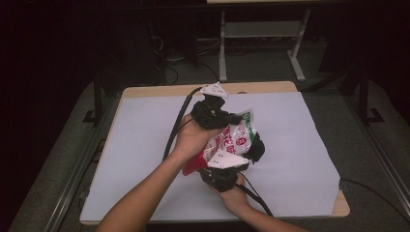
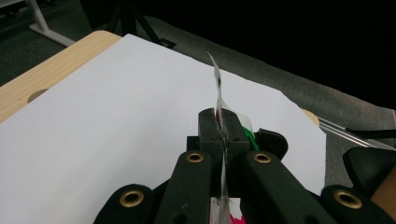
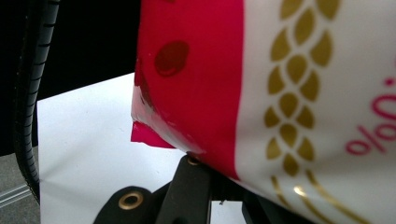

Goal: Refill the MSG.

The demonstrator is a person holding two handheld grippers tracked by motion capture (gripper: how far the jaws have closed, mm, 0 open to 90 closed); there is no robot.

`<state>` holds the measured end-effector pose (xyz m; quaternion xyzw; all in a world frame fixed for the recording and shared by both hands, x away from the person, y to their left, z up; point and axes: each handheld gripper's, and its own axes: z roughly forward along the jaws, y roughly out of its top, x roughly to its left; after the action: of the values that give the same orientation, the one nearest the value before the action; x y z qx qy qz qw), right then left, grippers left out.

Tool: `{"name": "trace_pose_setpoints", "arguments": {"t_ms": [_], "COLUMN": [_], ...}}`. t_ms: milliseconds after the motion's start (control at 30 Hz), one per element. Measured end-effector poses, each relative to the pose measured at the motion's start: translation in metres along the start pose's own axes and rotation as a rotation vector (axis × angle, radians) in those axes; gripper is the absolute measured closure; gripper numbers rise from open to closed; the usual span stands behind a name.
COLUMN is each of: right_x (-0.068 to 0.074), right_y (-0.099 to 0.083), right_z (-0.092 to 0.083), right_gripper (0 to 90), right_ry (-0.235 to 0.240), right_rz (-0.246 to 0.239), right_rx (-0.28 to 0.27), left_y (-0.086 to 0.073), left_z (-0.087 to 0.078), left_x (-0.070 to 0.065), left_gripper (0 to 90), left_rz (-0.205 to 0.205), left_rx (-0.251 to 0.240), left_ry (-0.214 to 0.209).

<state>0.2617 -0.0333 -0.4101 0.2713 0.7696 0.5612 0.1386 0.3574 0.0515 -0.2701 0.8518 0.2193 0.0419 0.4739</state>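
A snack bag [image 1: 235,137], red and white with green print at its top, hangs above the middle of the white sheet [image 1: 145,145], held between both grippers. My left gripper [image 1: 236,119] grips its upper edge. In the left gripper view the gripper [image 2: 223,134] is shut on the thin film of the bag [image 2: 218,81], which sticks up edge-on between the jaws. My right gripper [image 1: 253,148] holds the bag's lower right side. In the right gripper view the bag [image 3: 280,93] looms close, red with gold wheat marks, and hides the jaw tips.
The sheet covers a wooden table [image 1: 261,87] whose bare edges show at the back and front right. Black cables [image 1: 176,125] trail from both grippers. A white table frame [image 1: 261,34] stands on the dark floor behind. The table has a round hole [image 2: 36,95].
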Motion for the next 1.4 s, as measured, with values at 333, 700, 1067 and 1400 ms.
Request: {"name": "trace_pose_setpoints", "arguments": {"t_ms": [333,700,1067,1400], "right_x": [0.0006,0.0012,0.0008,0.0007], "right_y": [0.0005,0.0010,0.0016,0.0019], "right_z": [0.0005,0.0013,0.0009,0.0010], "right_gripper": [90.0,90.0,90.0,90.0], "right_ry": [0.002,0.007,0.009,0.011], "right_rz": [0.001,0.000,0.004,0.008], "right_rx": [-0.003,-0.007,-0.011,-0.014], "left_y": [0.0006,0.0013,0.0038,0.0045], "left_z": [-0.0001,0.0005,0.0026,0.0036], "left_x": [-0.0007,-0.0020,-0.0032,-0.0036], "left_gripper": [90.0,90.0,90.0,90.0], "left_rz": [0.000,0.004,0.005,0.005], "left_rx": [0.004,0.010,0.017,0.019], "left_ry": [0.002,0.010,0.012,0.015]}}
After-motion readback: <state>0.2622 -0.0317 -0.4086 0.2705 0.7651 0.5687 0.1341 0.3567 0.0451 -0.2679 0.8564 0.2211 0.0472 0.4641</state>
